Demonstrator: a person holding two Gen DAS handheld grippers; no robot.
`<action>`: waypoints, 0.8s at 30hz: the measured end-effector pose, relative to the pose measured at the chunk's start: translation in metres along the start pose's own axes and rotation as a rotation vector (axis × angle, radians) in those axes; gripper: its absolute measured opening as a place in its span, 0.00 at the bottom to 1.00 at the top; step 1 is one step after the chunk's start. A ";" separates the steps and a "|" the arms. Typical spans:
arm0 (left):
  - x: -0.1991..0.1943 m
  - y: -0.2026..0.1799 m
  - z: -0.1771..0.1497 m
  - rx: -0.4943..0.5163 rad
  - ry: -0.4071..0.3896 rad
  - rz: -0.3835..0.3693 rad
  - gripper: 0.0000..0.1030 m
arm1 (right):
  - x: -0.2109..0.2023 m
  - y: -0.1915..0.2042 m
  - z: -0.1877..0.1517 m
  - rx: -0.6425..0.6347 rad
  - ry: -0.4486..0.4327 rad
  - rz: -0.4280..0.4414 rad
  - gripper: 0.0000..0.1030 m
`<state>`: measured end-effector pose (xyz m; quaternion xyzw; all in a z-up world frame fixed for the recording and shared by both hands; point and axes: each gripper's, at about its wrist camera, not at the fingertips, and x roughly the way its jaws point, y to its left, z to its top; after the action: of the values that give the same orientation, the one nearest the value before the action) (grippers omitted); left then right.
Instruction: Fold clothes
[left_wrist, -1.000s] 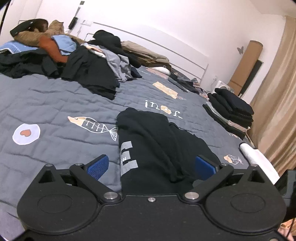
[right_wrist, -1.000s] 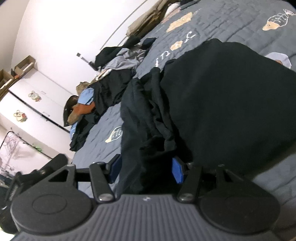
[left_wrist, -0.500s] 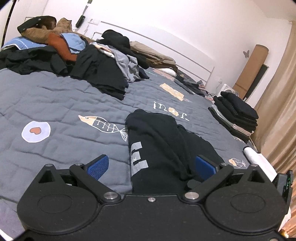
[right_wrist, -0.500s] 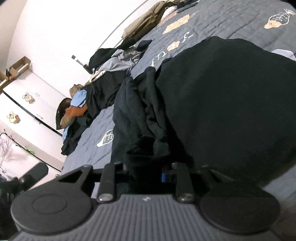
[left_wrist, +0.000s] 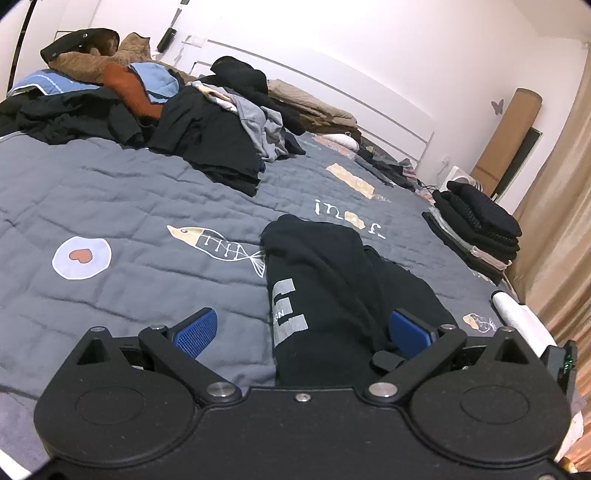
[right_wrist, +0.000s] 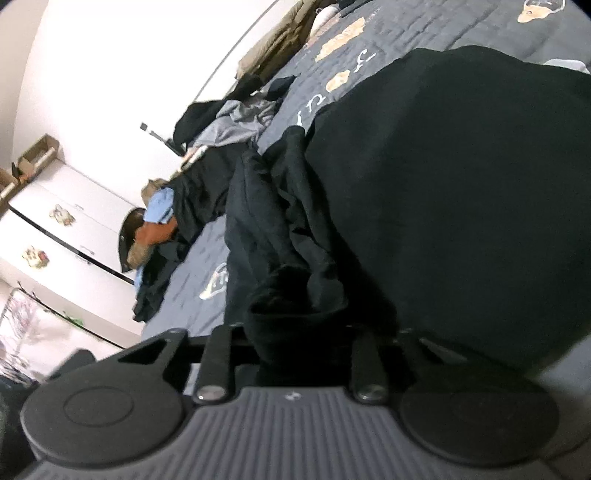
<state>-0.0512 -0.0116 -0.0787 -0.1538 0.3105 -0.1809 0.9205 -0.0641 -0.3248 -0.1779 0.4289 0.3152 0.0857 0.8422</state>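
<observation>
One black garment (left_wrist: 325, 295), one folded stack (left_wrist: 476, 229), two unfolded piles (left_wrist: 207, 136).

Both wrist views sit low over the bed (left_wrist: 110, 192), close to it. Left faces the headboard (left_wrist: 369, 110); right is rolled sideways. Both share the black garment (left_wrist: 325, 295) (right_wrist: 461, 203).

Left gripper (left_wrist: 301, 332) sits at bottom centre of its frame, blue pads (left_wrist: 195, 332) spread wide, angled down. Right gripper (right_wrist: 291, 332) at bottom centre, jaws closing with black fabric bunched between them.
</observation>
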 end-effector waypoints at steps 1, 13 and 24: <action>0.000 0.000 0.000 0.003 0.001 0.001 0.97 | -0.002 0.000 0.001 0.008 -0.008 0.009 0.17; 0.010 -0.019 -0.011 0.138 0.054 -0.006 0.97 | -0.051 0.009 0.038 -0.044 -0.175 0.061 0.15; 0.024 -0.060 -0.031 0.342 0.116 -0.041 0.97 | -0.112 -0.006 0.070 -0.114 -0.338 -0.003 0.14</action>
<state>-0.0672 -0.0806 -0.0909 0.0093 0.3245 -0.2582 0.9099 -0.1109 -0.4217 -0.1010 0.3882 0.1645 0.0288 0.9063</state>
